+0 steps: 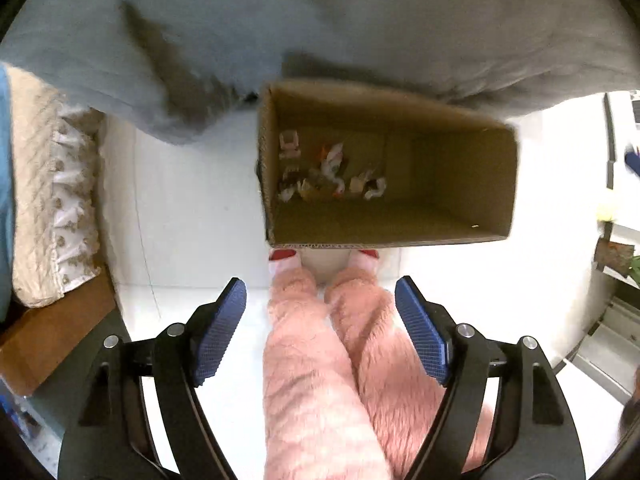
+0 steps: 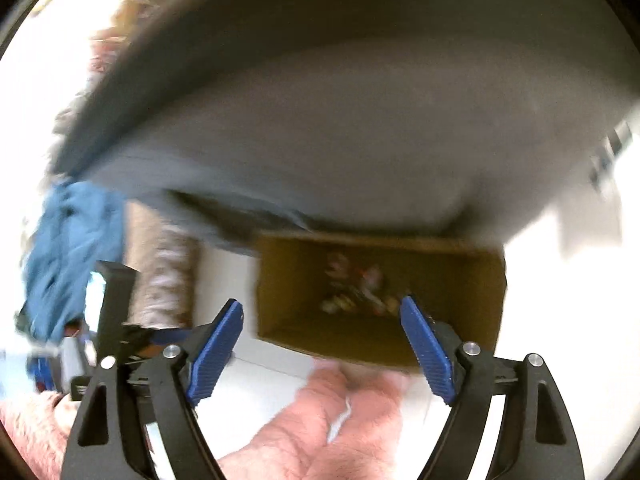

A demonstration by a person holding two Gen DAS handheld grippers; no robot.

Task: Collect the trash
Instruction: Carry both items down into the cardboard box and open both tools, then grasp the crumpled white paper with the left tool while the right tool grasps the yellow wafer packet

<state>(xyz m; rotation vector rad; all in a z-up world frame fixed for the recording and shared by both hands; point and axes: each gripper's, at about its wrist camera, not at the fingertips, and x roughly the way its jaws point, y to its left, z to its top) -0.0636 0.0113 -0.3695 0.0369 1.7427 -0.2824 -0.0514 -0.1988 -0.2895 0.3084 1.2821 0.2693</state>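
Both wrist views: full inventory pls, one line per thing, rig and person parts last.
cardboard box: one, brown, open-topped, on the white floor against the grey bedding, just past the person's feet.
trash pieces: a small pile, count unclear, mostly white with orange and dark bits, at the bottom of the box toward its left end.
bedding: one, grey, hanging across the top of both views.
quilted cloth: one, beige and white, left edge of the left wrist view.
blue cloth: one, blue, left side of the right wrist view, blurred.
floor: white tile.
legs: two, in pink fleece, standing at the box's near side.
left gripper: black with blue pads, open, empty.
right gripper: black with blue pads, open, empty.
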